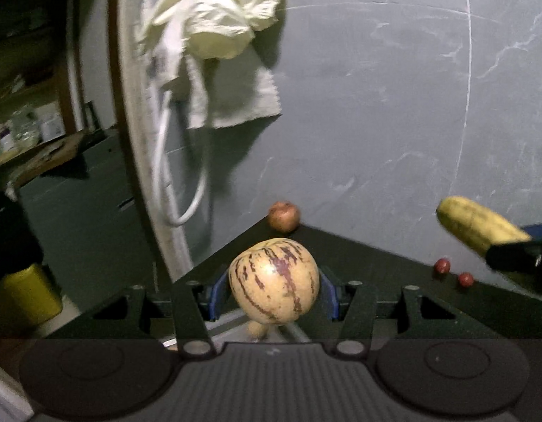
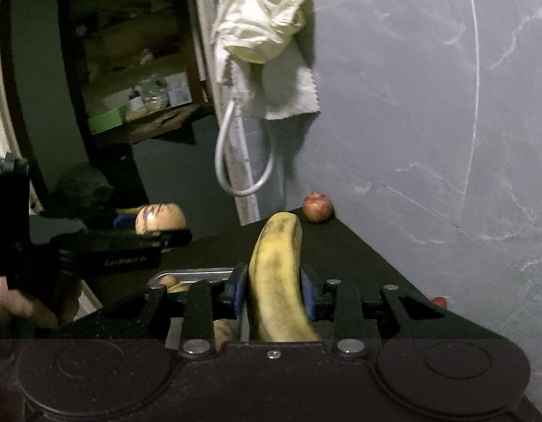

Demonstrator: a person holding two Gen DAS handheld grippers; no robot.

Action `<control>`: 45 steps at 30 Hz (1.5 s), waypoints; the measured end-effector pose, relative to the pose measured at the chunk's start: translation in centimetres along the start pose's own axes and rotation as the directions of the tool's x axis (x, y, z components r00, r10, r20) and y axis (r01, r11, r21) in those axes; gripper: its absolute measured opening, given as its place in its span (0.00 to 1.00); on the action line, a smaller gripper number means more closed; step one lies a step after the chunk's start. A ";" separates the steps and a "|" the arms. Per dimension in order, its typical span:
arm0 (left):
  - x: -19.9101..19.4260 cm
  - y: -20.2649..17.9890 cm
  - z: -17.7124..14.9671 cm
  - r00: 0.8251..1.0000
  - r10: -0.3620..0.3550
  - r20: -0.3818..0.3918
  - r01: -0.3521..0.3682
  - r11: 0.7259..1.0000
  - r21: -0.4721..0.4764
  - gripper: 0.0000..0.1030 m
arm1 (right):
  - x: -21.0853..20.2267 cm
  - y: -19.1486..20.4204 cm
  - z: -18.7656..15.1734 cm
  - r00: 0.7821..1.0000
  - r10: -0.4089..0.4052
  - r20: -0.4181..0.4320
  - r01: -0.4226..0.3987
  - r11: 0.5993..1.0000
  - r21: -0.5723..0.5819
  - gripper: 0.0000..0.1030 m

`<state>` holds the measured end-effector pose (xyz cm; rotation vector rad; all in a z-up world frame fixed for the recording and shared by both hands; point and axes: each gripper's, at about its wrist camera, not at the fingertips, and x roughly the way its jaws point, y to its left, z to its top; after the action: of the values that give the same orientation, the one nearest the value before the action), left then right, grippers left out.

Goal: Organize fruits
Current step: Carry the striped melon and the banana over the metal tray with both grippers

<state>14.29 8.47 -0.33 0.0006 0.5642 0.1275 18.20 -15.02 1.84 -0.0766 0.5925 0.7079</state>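
Observation:
My left gripper (image 1: 273, 293) is shut on a round cream melon with purple stripes (image 1: 273, 277), held above the dark table (image 1: 359, 249). My right gripper (image 2: 273, 290) is shut on a yellow banana (image 2: 278, 281) that sticks up between its blue pads (image 2: 237, 290). In the right wrist view the left gripper (image 2: 155, 232) with the striped melon (image 2: 161, 218) shows at the left, a hand under it. The left wrist view catches the banana (image 1: 478, 225) at the right edge. A reddish apple (image 1: 284, 216) (image 2: 317, 207) lies in the table's far corner by the wall.
Two small red fruits (image 1: 441, 266) (image 1: 465, 279) lie on the table near the wall. A metal tray (image 2: 193, 276) holding pale fruit sits below the grippers. A cream cloth bag (image 1: 214, 17) and a white cable loop (image 1: 186, 190) hang on the grey wall. A yellow container (image 1: 24, 299) stands lower left.

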 end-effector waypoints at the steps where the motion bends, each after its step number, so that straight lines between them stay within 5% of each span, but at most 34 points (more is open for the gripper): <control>1: -0.7 0.3 -0.6 1.000 0.010 -0.004 -0.010 1.000 -0.009 0.55 | -0.3 0.4 0.0 1.000 0.008 0.001 -0.008 1.000 -0.005 0.32; 17: -5.9 4.5 -8.5 0.991 0.064 -0.117 -0.078 0.990 -0.118 0.55 | -0.3 5.8 -2.0 0.993 0.110 -0.053 -0.113 0.991 -0.073 0.32; 31: -1.3 4.6 -12.8 0.970 0.009 -0.242 -0.022 0.998 -0.053 0.55 | 6.2 7.5 -5.0 0.971 0.146 -0.189 -0.163 0.983 -0.079 0.32; 45: 1.4 4.2 -14.3 0.957 -0.037 -0.288 0.045 0.999 0.019 0.55 | 14.1 9.2 -7.8 0.922 0.192 -0.336 -0.232 0.969 -0.083 0.32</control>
<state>7.31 12.33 -12.97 -0.0054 0.8566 0.0801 17.10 -1.66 -11.01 -0.2491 0.8842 0.9518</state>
